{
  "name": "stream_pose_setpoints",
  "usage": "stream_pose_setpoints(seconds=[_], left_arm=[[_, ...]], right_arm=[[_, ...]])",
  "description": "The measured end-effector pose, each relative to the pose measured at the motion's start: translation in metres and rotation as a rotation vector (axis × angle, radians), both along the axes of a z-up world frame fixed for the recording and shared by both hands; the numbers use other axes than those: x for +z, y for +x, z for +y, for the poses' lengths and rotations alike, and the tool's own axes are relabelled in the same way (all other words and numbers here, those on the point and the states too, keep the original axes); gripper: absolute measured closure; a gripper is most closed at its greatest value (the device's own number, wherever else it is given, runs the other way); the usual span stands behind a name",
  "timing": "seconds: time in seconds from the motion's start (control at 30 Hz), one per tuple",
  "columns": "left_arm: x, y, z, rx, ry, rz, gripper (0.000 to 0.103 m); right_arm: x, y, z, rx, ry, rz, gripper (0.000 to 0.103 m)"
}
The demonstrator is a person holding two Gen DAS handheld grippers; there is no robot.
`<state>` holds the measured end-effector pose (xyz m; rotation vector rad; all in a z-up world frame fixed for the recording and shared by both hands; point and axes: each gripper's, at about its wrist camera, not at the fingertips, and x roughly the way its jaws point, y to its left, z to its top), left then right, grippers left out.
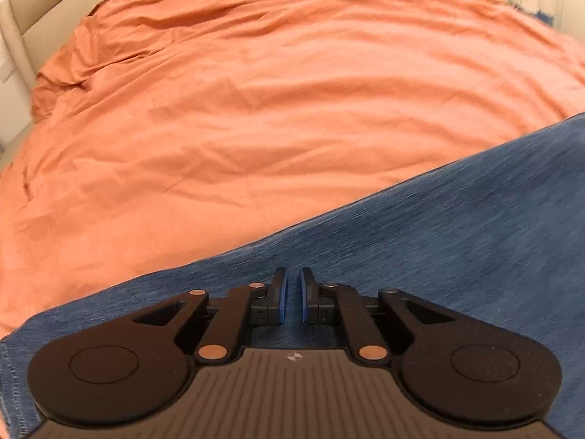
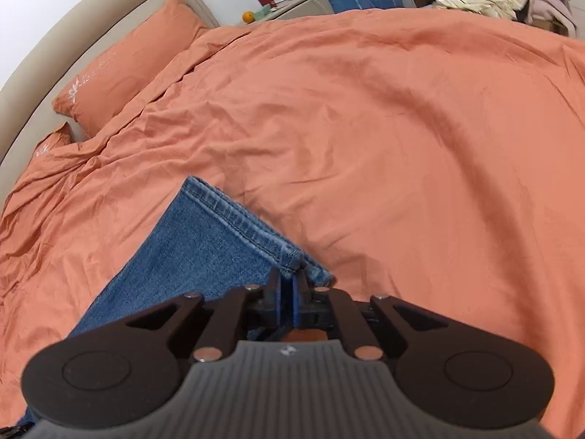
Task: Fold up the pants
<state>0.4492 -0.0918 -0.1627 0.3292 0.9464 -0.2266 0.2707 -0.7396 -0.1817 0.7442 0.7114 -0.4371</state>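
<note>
Orange bedspread [image 2: 402, 128] lay beyond both tongs. Hem [image 2: 252, 230] of jeans [image 1: 438, 226] was clamped by right tongs [image 2: 289, 285]; left tongs [image 1: 293, 292] were nearly closed, apparently empty. Hem best carried level, kept taut.

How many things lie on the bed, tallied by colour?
Blue: 1, the jeans, hem corner clamped in the right tongs; left tongs sit over the denim.
Orange: 3, the duvet and two pillows.
Total: 4
</note>
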Motion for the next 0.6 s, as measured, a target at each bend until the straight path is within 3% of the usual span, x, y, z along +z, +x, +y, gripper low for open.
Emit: stream_pose_setpoints(seconds=[0.07,0.1,0.13,0.37,0.5,0.6], left_arm=[[0.002,-0.003,-0.011,-0.054,-0.012,0.014,0.093],[0.002,-0.004,-0.019,-0.078,-0.013,0.015,0.093],[0.001,-0.005,-0.026,-0.098,-0.018,0.018,0.093],[-0.011,0.004,-0.094,-0.188,-0.072,0.040,0.093],[-0.018,0.013,-0.140,-0.243,-0.074,0.027,0.093],[-0.023,0.022,-0.175,-0.279,-0.082,0.019,0.094]], right_arm=[[0.005,-0.008,-0.002,0.002,0.028,-0.022,0.081],[0.004,-0.010,-0.003,0.015,0.054,-0.026,0.062],[0.003,-0.012,-0.005,0.020,0.085,-0.030,0.052],[-0.042,-0.018,-0.016,-0.074,0.316,-0.097,0.055],[-0.057,-0.019,-0.022,-0.104,0.366,-0.169,0.074],[-0.054,-0.017,-0.023,-0.077,0.330,-0.199,0.091]])
